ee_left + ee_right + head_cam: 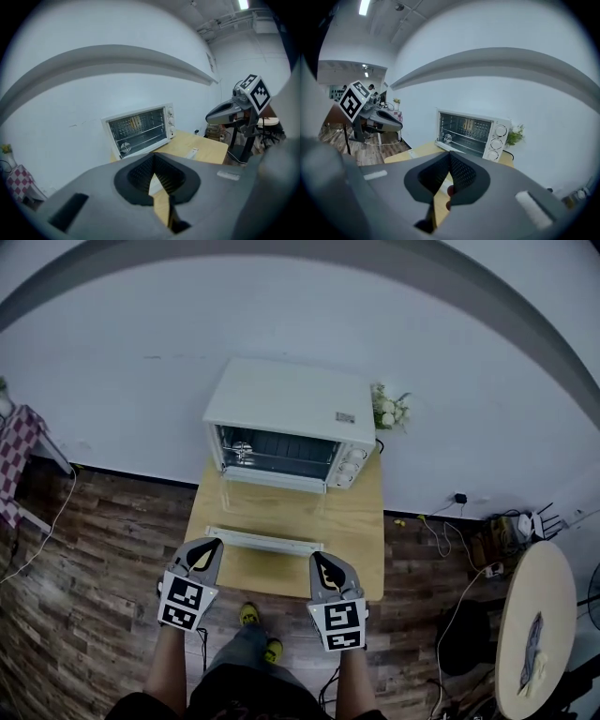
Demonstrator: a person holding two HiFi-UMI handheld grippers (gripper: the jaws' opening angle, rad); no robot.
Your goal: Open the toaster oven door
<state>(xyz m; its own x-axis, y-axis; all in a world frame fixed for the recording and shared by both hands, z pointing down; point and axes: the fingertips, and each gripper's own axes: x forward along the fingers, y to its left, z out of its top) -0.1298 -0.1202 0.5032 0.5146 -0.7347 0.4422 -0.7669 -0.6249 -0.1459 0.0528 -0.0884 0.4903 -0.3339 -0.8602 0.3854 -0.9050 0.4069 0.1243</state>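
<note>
The white toaster oven [291, 423] stands at the back of a small wooden table [356, 549]. Its glass door [272, 512] hangs fully down, with the white handle [265, 541] towards me, and the wire rack inside shows. My left gripper [208, 551] and right gripper [322, 565] hover at the table's near edge, just short of the handle. Both are shut with nothing in them. The left gripper view shows the oven [140, 129] beyond the shut left gripper [153, 161]. The right gripper view shows the oven [471, 133] ahead of the shut right gripper [450, 159].
A small bunch of flowers [389, 409] sits beside the oven against the white wall. A round table [534, 634] stands at the right, with cables and plugs [469, 540] on the wood floor. A checked cloth [19, 460] is at the left. My feet [258, 629] are below the table's edge.
</note>
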